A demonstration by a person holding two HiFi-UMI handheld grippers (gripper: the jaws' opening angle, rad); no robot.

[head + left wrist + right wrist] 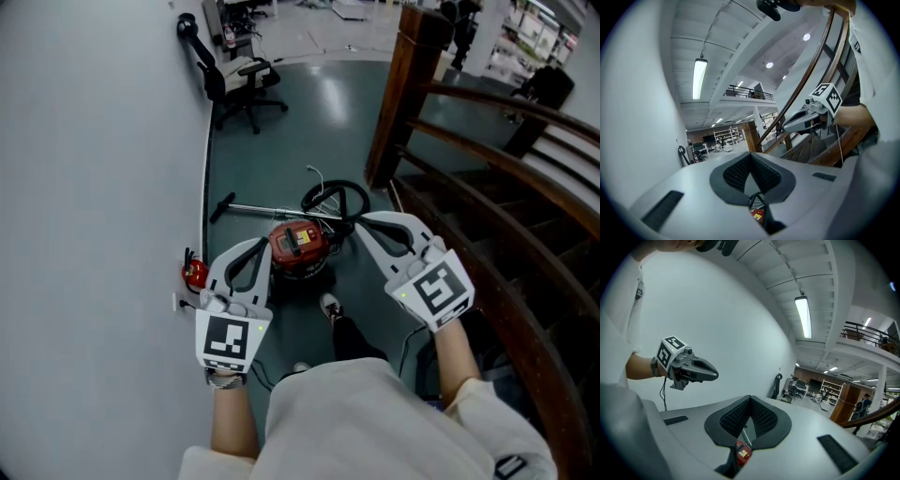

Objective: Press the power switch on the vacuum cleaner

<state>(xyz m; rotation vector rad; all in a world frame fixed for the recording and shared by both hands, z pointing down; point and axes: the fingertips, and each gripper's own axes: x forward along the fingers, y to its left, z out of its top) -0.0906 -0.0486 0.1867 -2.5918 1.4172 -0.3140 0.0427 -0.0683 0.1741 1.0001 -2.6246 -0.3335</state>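
1. The red round canister vacuum cleaner with a black top handle (298, 246) stands on the grey-green floor (300, 131), below and between my two tools. From this height I cannot pick out its power switch, nor whether it is pressed.
2. My left gripper (265, 245) hangs over the vacuum's left edge, its jaws closed tip to tip on nothing. My right gripper (362, 221) hangs over its right side, closed and empty too.
3. Any press goes best with one tool's closed tips, straight down and brief, so the canister does not roll.
4. Behind the vacuum lie its coiled black hose (339, 197) and thin metal wand (272, 209). A small red thing (194, 274) lies to its left, a brown wooden stair post (401, 94) stands to its right, and my shoe (330, 307) is just in front.
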